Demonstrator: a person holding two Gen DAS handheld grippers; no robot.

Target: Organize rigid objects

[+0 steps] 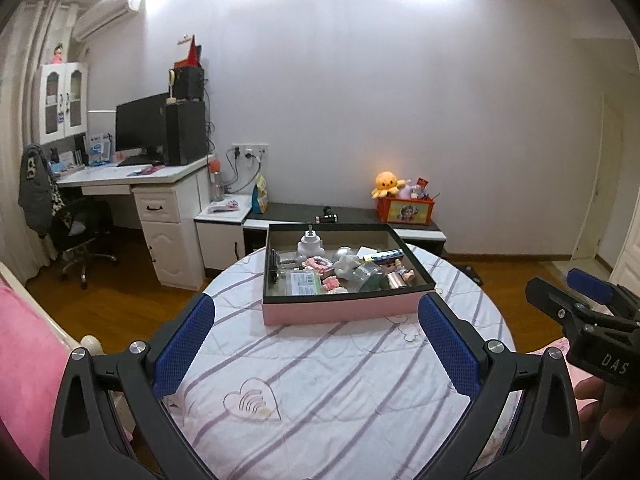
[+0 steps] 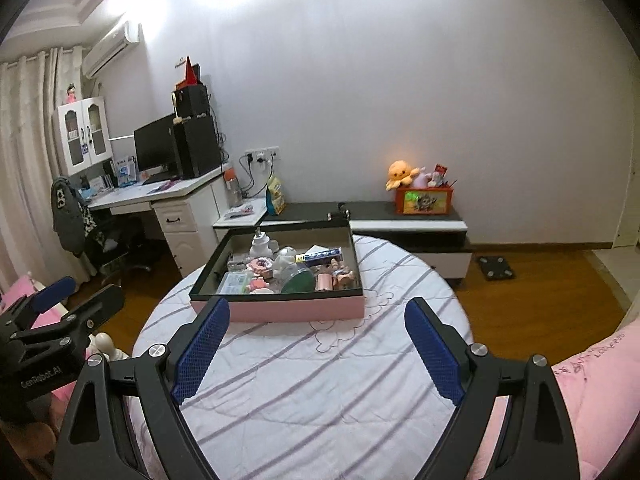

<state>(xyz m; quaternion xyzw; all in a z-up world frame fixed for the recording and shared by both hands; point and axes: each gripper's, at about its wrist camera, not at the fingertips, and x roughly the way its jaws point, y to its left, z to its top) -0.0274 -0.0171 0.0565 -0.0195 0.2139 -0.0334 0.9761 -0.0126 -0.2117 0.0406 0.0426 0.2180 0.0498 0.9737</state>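
A pink box [image 1: 340,310] with a black rim sits at the far side of a round table [image 1: 320,380] with a striped cloth. It holds several small objects: a white bottle [image 1: 310,243], a toothpaste tube [image 1: 382,256], a clear jar with a green lid [image 1: 370,276], a small doll [image 1: 400,270]. The box [image 2: 296,308] shows in the right wrist view too. My left gripper [image 1: 316,344] is open and empty, in front of the box. My right gripper [image 2: 316,352] is open and empty, also short of the box, and shows at the right of the left view [image 1: 588,300].
A pink bed [image 1: 28,360] lies at the left and pink bedding [image 2: 592,392] at the right. Behind the table stand a low black-and-white cabinet [image 1: 360,220], an orange toy box [image 1: 406,210] and a white desk [image 1: 160,184] with a monitor. A scale [image 2: 496,268] lies on the wood floor.
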